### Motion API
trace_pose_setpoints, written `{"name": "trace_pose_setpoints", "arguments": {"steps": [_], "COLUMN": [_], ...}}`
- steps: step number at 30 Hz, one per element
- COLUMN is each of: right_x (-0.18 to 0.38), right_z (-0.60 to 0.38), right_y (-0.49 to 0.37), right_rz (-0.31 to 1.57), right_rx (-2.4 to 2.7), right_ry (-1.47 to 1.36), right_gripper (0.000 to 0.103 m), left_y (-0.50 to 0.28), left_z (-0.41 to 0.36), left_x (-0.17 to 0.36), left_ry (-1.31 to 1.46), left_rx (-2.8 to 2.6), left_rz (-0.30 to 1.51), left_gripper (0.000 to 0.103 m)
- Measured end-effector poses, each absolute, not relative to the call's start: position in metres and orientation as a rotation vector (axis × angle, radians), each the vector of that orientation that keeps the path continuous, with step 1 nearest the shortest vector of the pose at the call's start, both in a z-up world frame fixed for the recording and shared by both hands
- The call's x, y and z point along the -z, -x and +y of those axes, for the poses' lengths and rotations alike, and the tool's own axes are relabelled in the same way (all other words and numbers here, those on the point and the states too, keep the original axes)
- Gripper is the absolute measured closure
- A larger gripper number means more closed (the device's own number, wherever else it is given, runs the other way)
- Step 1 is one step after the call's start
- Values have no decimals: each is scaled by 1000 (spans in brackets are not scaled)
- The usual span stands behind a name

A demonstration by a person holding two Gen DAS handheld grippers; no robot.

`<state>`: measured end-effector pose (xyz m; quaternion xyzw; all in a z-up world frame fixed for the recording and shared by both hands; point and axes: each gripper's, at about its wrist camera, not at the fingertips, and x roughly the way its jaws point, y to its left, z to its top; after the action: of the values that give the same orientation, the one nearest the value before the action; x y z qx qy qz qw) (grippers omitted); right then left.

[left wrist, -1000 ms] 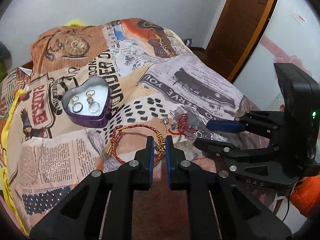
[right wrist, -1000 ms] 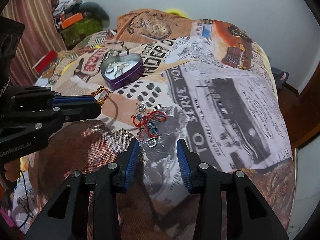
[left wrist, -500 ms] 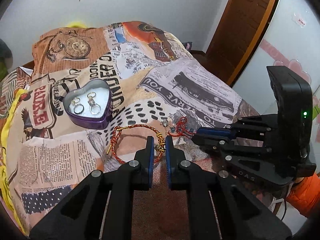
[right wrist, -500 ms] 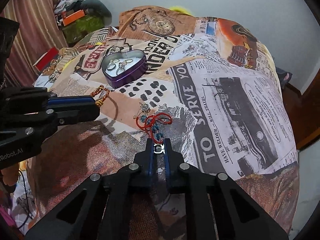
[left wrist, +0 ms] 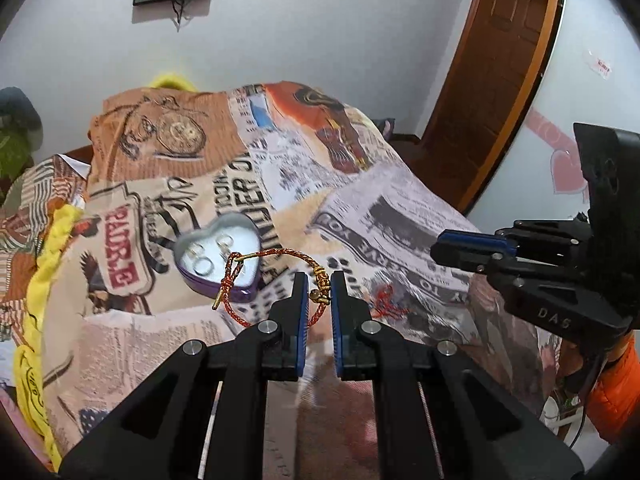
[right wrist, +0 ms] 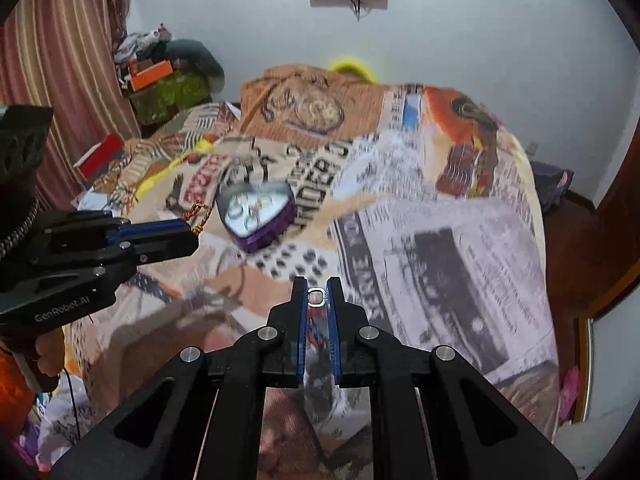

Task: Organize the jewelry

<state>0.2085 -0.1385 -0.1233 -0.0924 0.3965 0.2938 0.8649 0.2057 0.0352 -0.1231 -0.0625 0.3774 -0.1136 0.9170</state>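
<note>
My left gripper [left wrist: 318,280] is shut on the gold beads of a red-and-gold braided bracelet [left wrist: 280,254], which hangs clear of the bed in front of the purple heart-shaped tin [left wrist: 208,286]. Several silver rings [left wrist: 202,264] lie in that tin. My right gripper [right wrist: 316,284] is shut on a small silver clasp [right wrist: 316,296], and a red and blue cord [right wrist: 316,332] trails down between its fingers. In the left wrist view the right gripper [left wrist: 440,242] is at the right, with a red tangle [left wrist: 386,302] below its tip. The left gripper [right wrist: 192,236] and the bracelet [right wrist: 198,212] show beside the tin [right wrist: 268,236].
The bed wears a newspaper-print cover [left wrist: 400,216] with a yellow edge [left wrist: 40,280] at the left. A wooden door [left wrist: 500,80] stands at the right. Piled clutter [right wrist: 160,80] and a striped curtain [right wrist: 60,40] are at the far left. A hand [right wrist: 48,356] holds the left gripper's handle.
The right gripper's jaws closed on the silver clasp. Both grippers then rose, lifting the bracelet off the cover and the clasp with its cord; the bed now looks farther away.
</note>
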Motion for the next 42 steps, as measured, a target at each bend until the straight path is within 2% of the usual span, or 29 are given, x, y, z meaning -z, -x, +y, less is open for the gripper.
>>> {"name": "trace_pose_setpoints", "arguments": {"steps": [17, 42], "right_x": [105, 170], "right_z": [-85, -23], "right_y": [-242, -320], "right_rz": [778, 1008], "right_rx": [-697, -746], "right_ry": [185, 165], "right_gripper": [95, 95], "left_y": [-241, -319], "left_z": [78, 91], "left_x": [130, 202], "left_ry": [146, 177], "left_rx": [175, 240], "left_rz": [769, 932], "left_gripper": [94, 94]}}
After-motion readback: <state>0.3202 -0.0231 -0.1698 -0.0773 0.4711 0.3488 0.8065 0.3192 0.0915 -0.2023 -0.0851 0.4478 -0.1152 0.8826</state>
